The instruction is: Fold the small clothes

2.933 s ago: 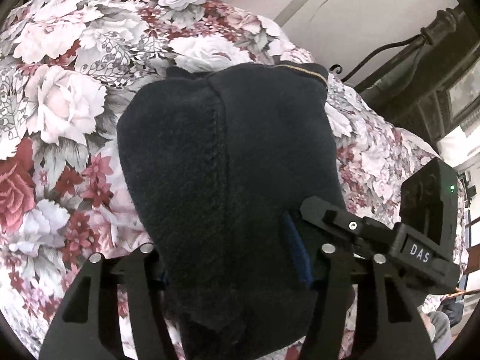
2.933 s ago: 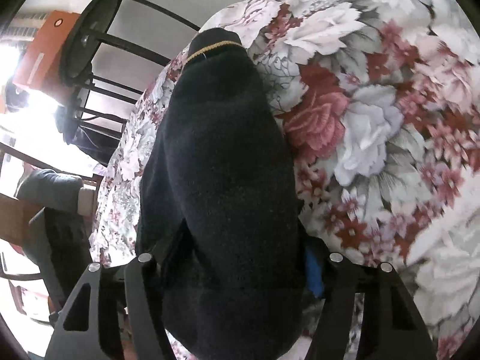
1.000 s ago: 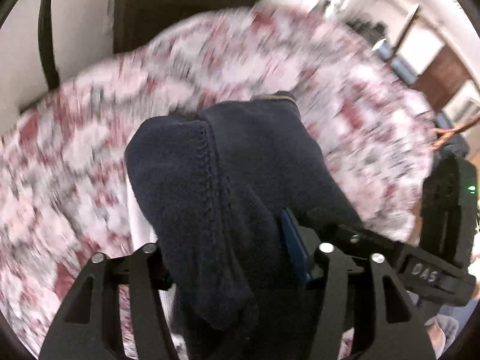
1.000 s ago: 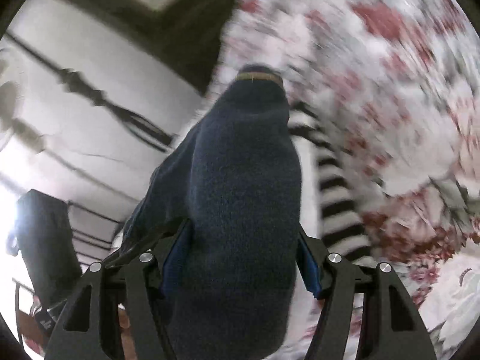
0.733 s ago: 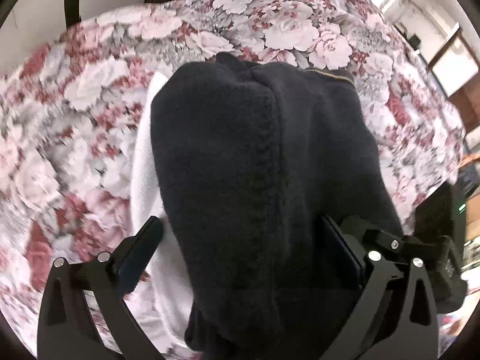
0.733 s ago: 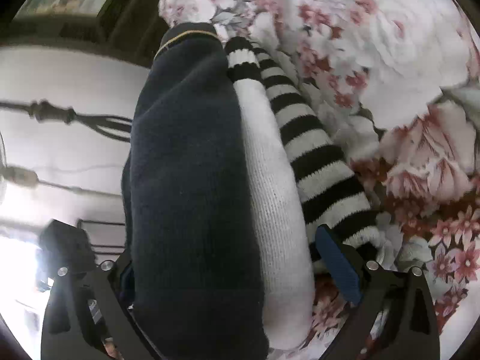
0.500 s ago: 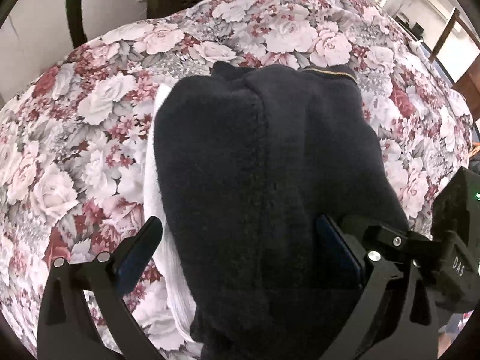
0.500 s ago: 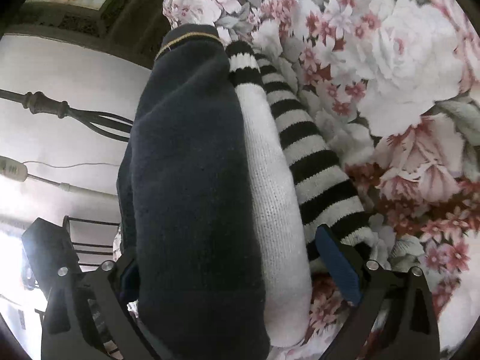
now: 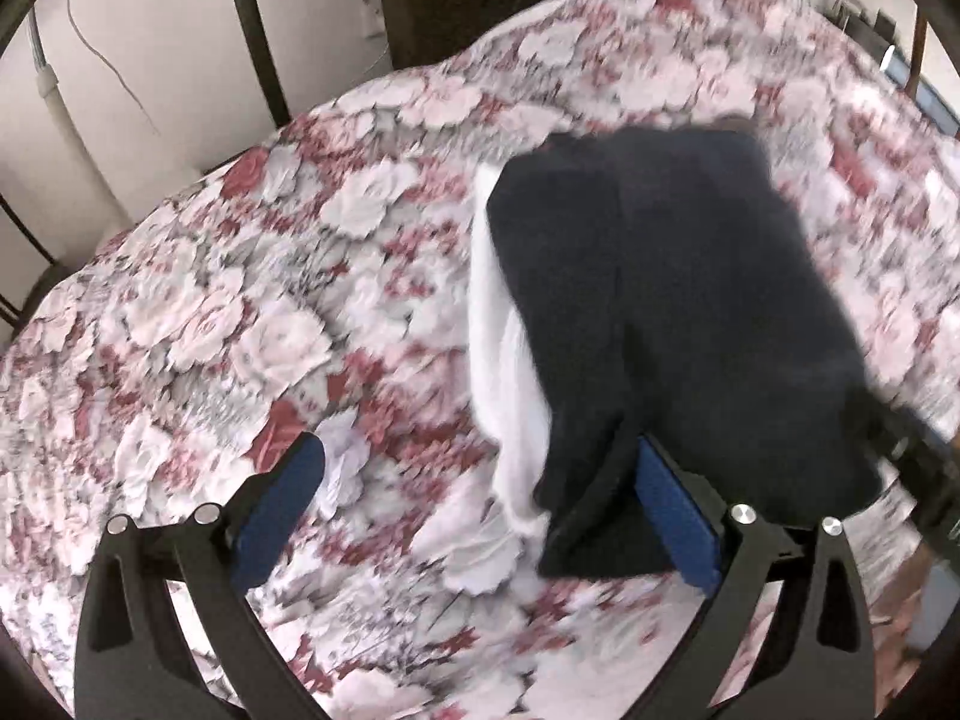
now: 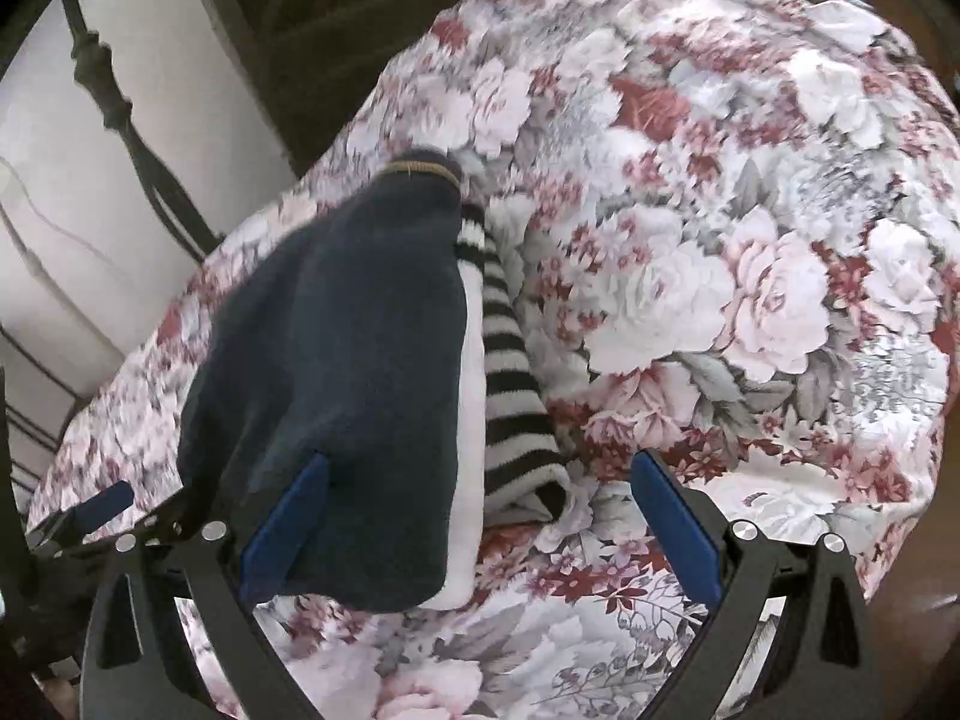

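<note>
Lying on flowered bedspread: dark sock, folded, atop white cloth and striped sock. Left tongs spread wide, clamping nothing; dark sock's near corner at inner face of one blue pad, rest of pile ahead. Right tongs likewise wide apart, empty; dark sock overlaps one pad, striped sock between pads, untouched. Bedspread rumpled, pink and red roses. Beyond tongs: dark metal bedframe bars, pale wall with thin cable, dark wooden furniture.

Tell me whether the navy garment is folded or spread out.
Folded. The navy garment lies as a compact doubled bundle on the white-and-striped piece, atop the floral bedspread.
</note>
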### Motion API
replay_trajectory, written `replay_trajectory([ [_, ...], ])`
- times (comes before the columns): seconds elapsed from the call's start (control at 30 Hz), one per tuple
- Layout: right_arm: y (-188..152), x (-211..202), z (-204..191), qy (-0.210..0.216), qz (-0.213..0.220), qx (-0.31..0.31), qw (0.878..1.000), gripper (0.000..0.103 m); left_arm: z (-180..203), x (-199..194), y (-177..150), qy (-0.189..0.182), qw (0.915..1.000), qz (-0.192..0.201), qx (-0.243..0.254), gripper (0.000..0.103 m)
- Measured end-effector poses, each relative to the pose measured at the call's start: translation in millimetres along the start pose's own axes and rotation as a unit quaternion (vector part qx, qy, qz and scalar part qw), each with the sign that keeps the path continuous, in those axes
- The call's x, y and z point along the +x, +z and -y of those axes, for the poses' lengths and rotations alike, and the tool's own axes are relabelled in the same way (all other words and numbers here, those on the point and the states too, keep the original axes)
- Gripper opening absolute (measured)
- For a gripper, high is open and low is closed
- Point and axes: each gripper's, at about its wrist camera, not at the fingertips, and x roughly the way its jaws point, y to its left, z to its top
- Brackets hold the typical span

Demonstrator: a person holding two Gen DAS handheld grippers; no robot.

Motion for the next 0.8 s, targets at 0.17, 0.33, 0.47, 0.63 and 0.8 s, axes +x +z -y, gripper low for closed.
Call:
replay_trajectory([
  [0.17, 0.1, -26.2, 0.8, -0.019, 0.030, 0.027, 0.999, 0.100, -4.0, -23.1, -24.1, 0.008, 0.9996, 0.025, 0.005, 0.098],
  [0.33, -18.9, -80.3, -19.5, -0.026, 0.081, 0.000, 0.996, 0.100, -10.7, -51.0, -42.9, 0.013, 0.9986, 0.051, -0.003, 0.098],
  [0.47, -41.4, -110.0, -33.0, -0.021, 0.112, -0.025, 0.993, 0.100, -15.7, -76.0, -58.0, 0.009, 0.9975, 0.069, -0.016, 0.098],
  [0.63, -60.6, -135.3, -32.0, -0.019, 0.137, -0.014, 0.990, 0.100, -21.1, -104.5, -76.1, 0.012, 0.9964, 0.081, -0.024, 0.098],
  [0.8, -72.5, -149.4, -28.8, -0.015, 0.154, 0.002, 0.988, 0.100, -23.3, -124.2, -85.6, 0.016, 0.9960, 0.083, -0.026, 0.098],
])
